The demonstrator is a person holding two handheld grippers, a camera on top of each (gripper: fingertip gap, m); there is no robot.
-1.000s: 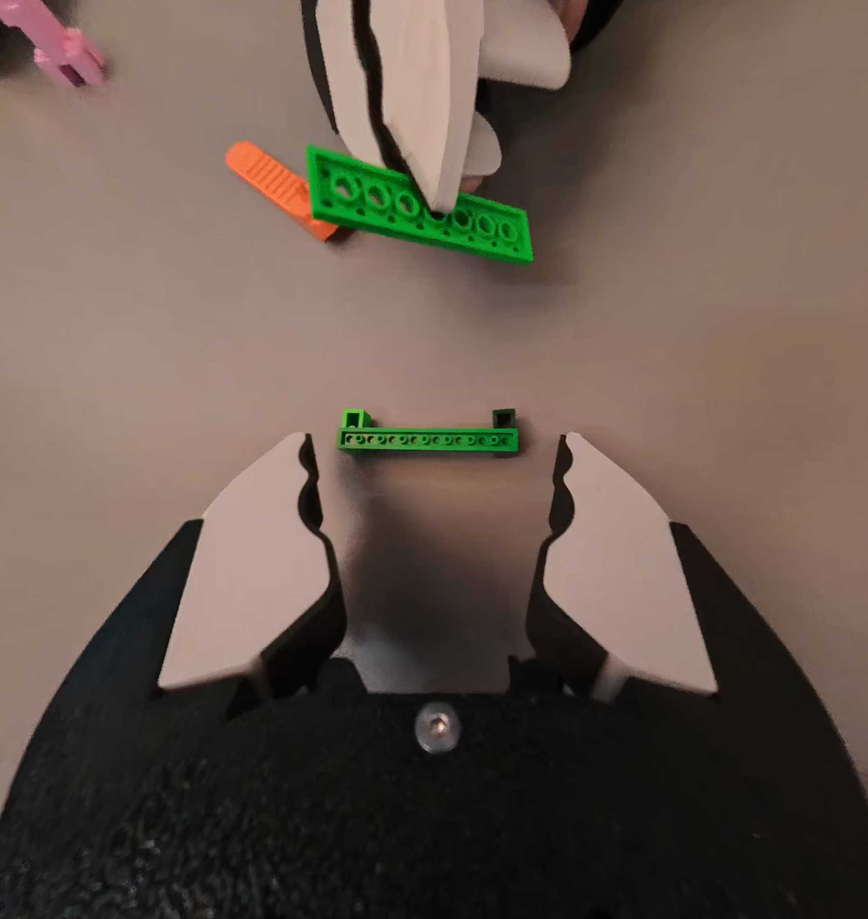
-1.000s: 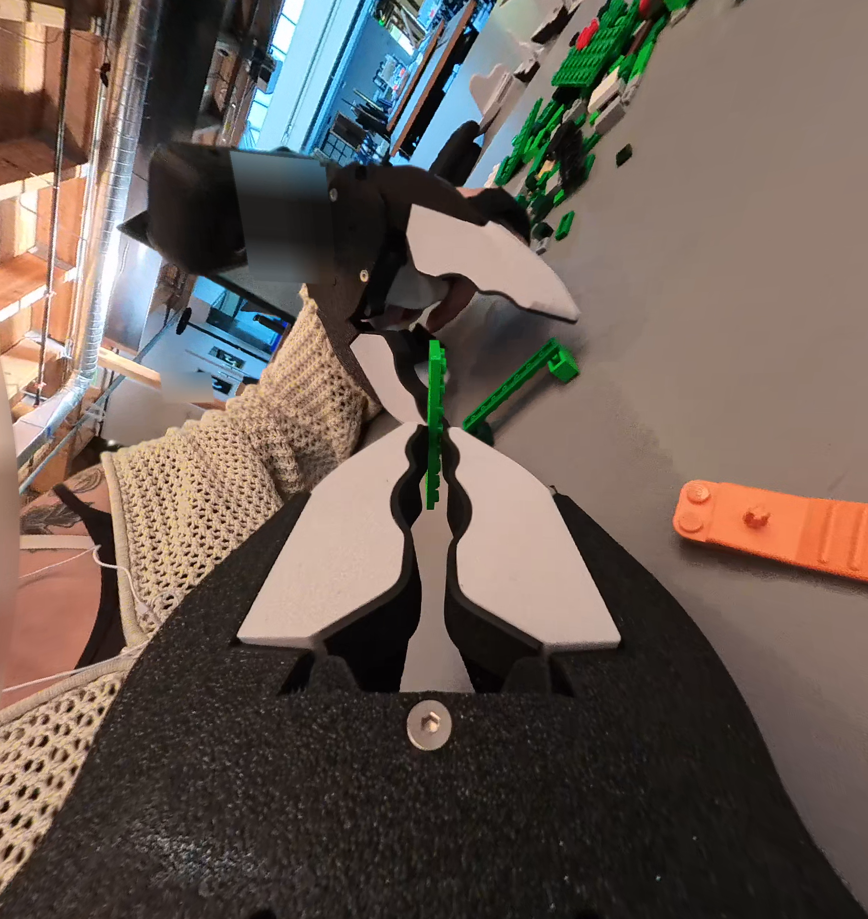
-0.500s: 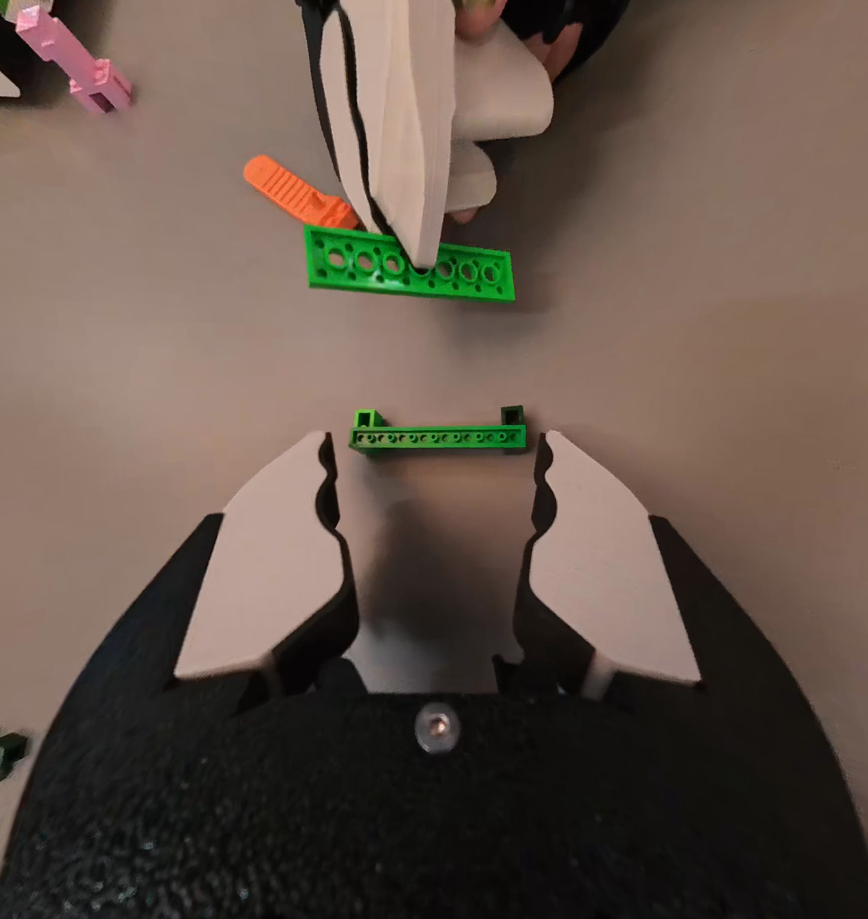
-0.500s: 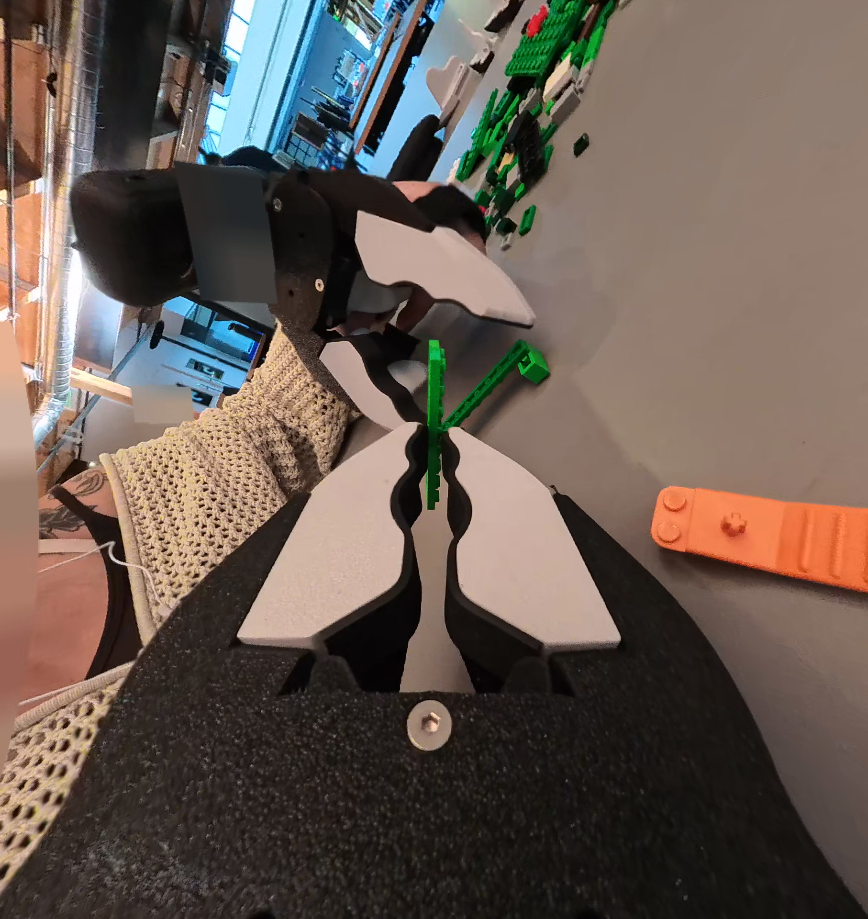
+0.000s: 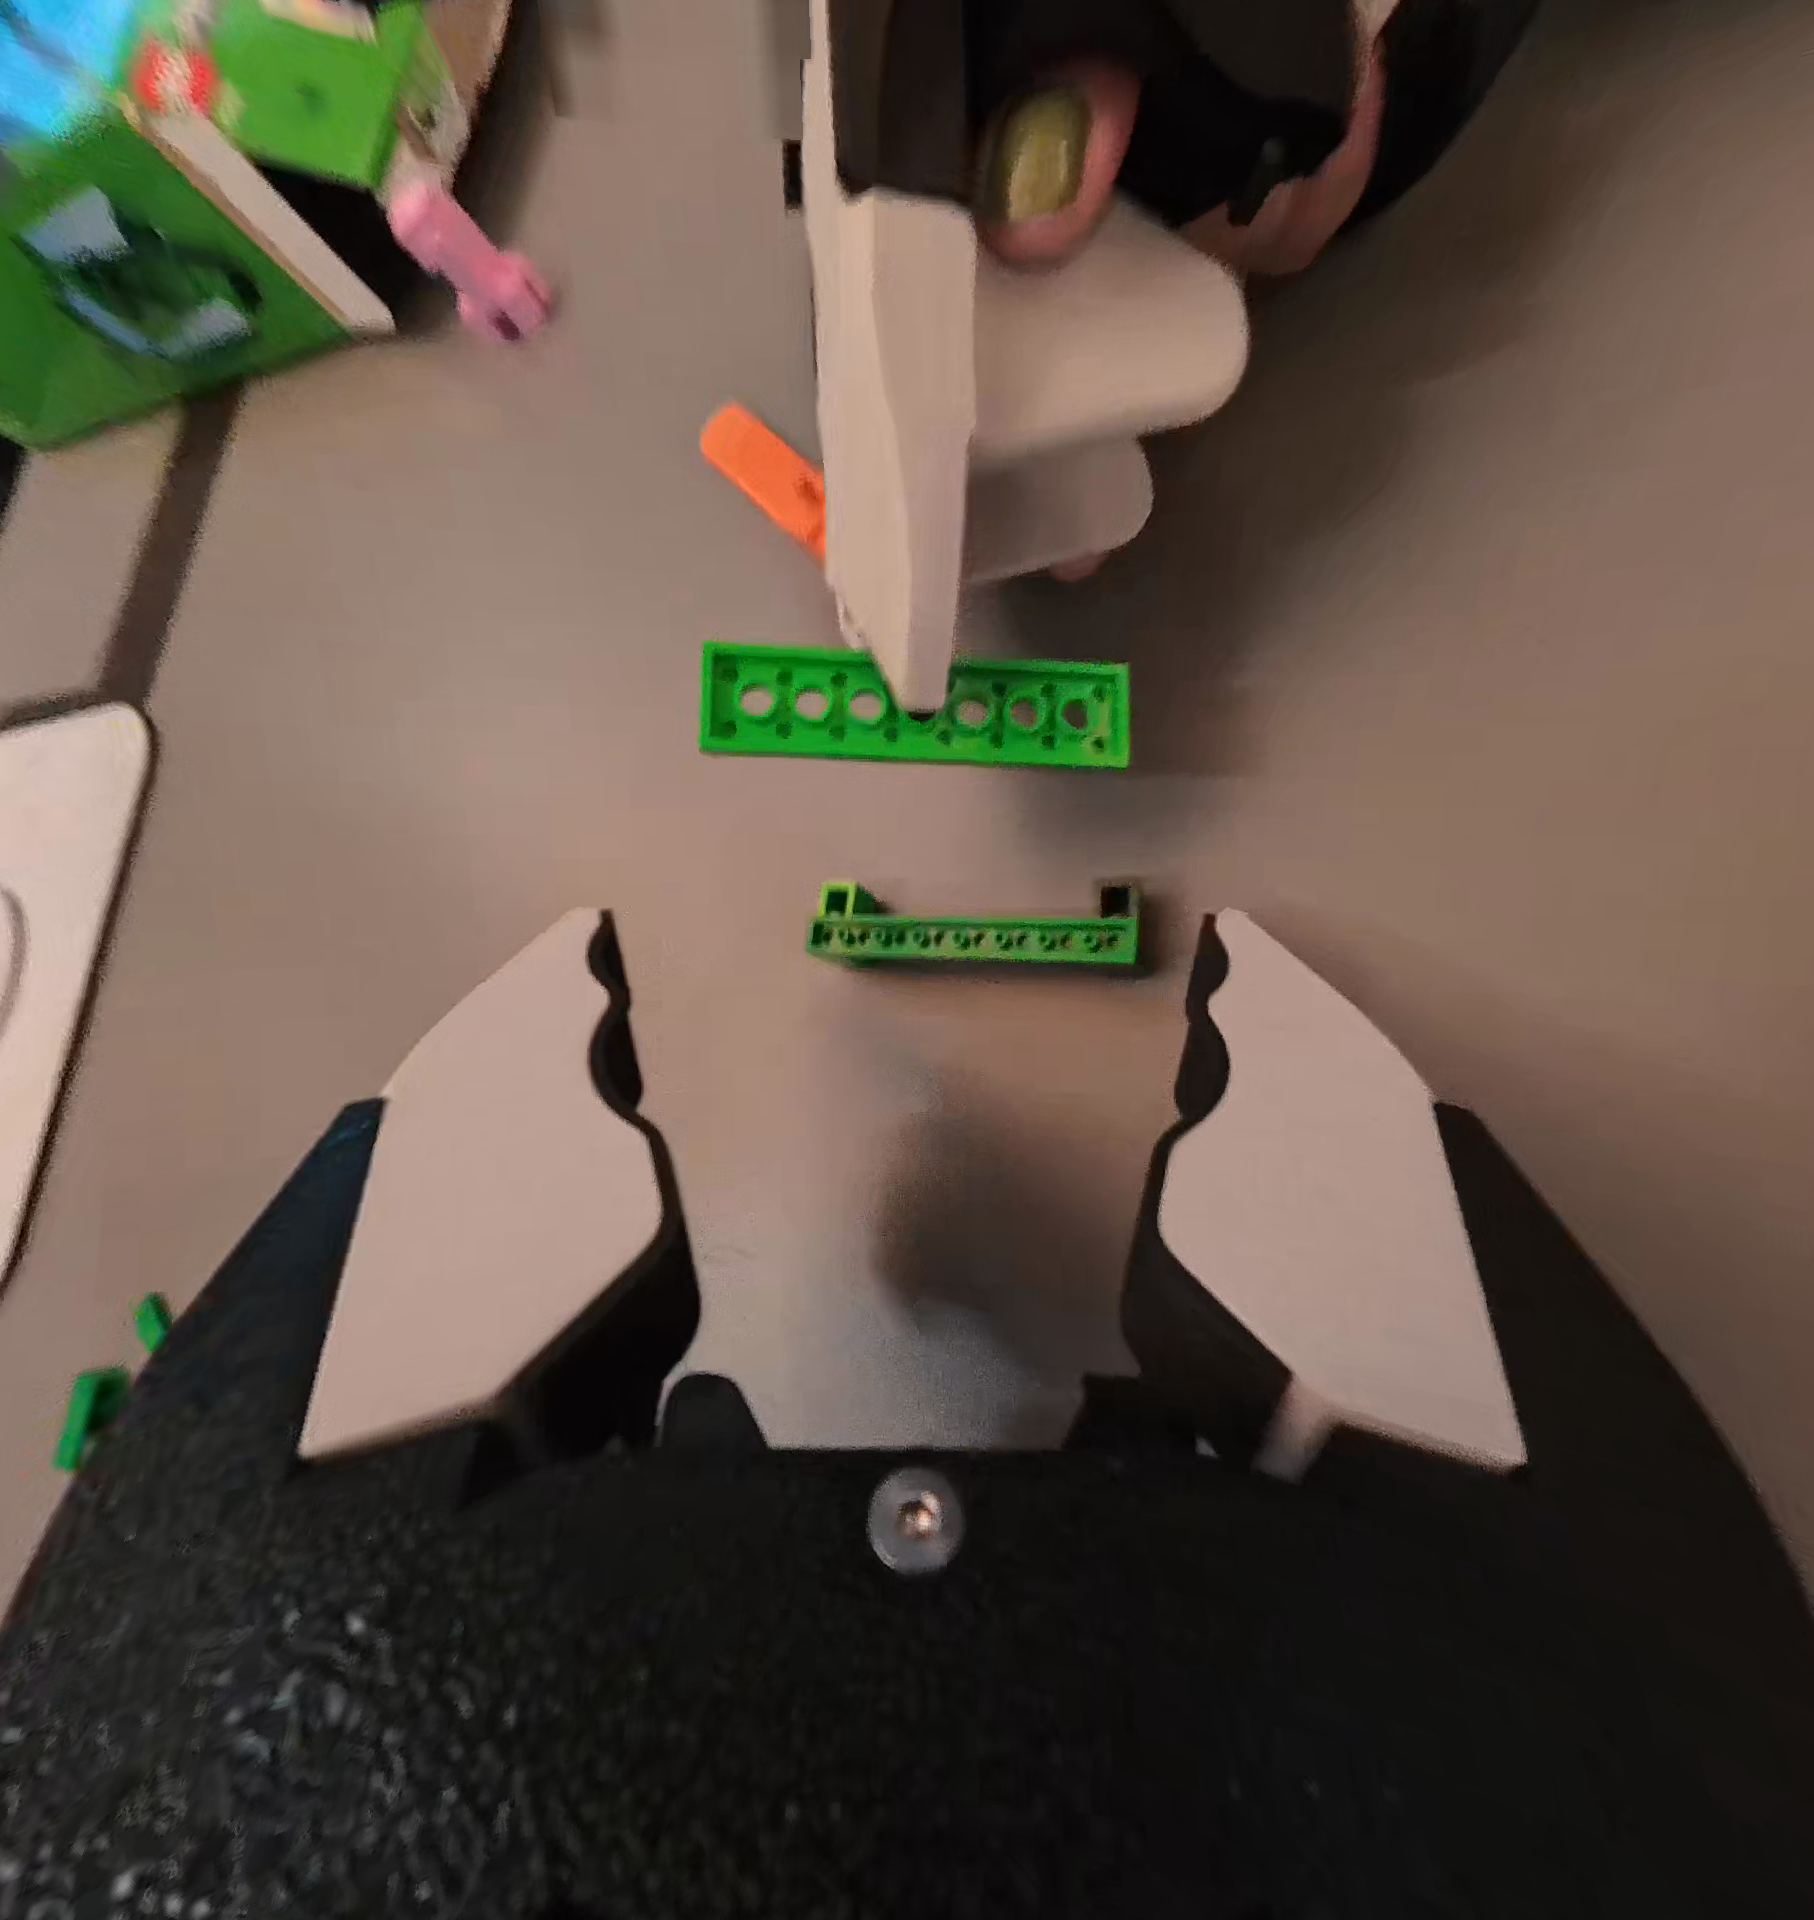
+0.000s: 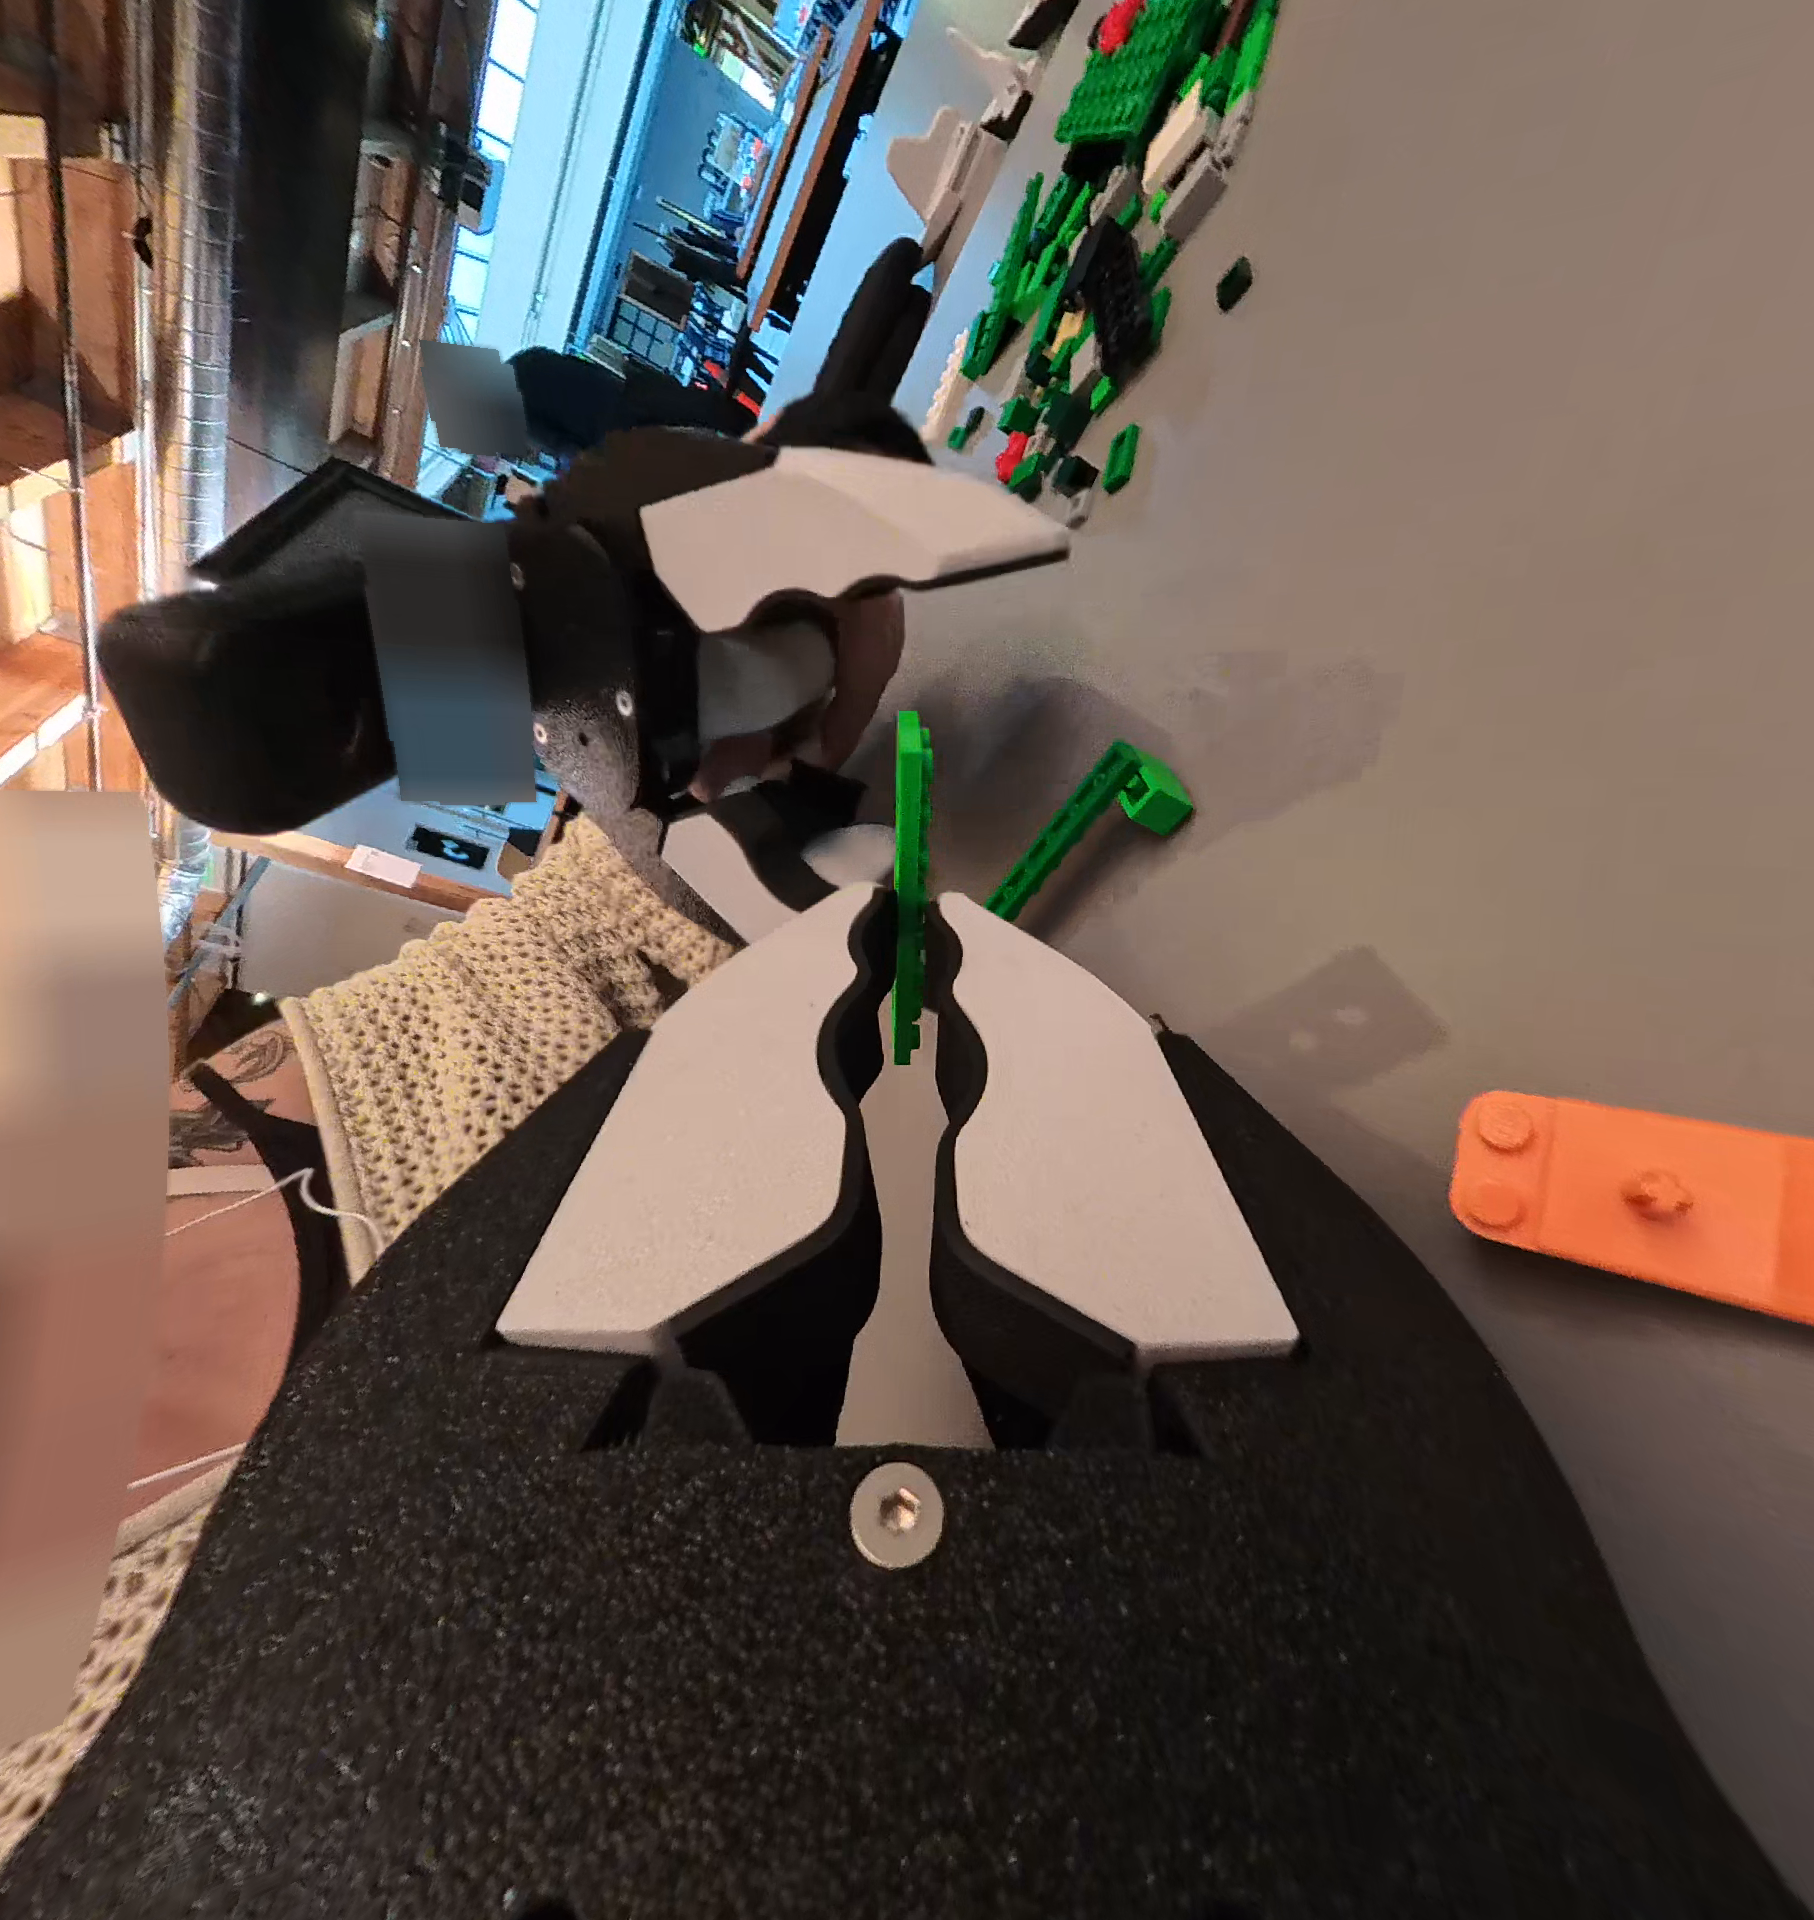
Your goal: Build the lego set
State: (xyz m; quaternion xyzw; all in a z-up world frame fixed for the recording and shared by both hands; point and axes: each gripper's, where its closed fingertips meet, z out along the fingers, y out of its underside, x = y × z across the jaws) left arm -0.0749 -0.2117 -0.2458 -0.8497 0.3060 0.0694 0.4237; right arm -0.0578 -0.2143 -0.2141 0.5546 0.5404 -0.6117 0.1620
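**Green plate pinched and held off the table, frame piece waiting below**

Grey matte tabletop (image 5: 1505, 727) fills both views, with what looks like an open workshop or office behind it in the right wrist view and a scatter of loose green, black and white bricks (image 6: 1079, 312) in the upper right of that frame.

Right gripper (image 6: 908, 914) is clamped on a long flat bright-green plastic plate with a row of round holes (image 5: 913, 707), pinching it across its thin faces near the middle of its length. That's probably the sensible spot: the plate looks light and rigid, but smooth plastic can pivot if it's grabbed near one end, and a centre pinch should keep it level. In the left wrist view it sits just above centre, with the gripper coming down from the top edge.

Left gripper (image 5: 908, 935) is spread wide and holding nothing. Right beyond its fingertips, roughly between them, lies a thin green beam with a small upright block at each end (image 5: 976, 930), flat on the table. It looks tiny and light, likely to skid if nudged, so gripping across the long sides or end to end should steady it.

An orange plastic brick separator (image 6: 1661, 1205) lies off to the lower right in the right wrist view.
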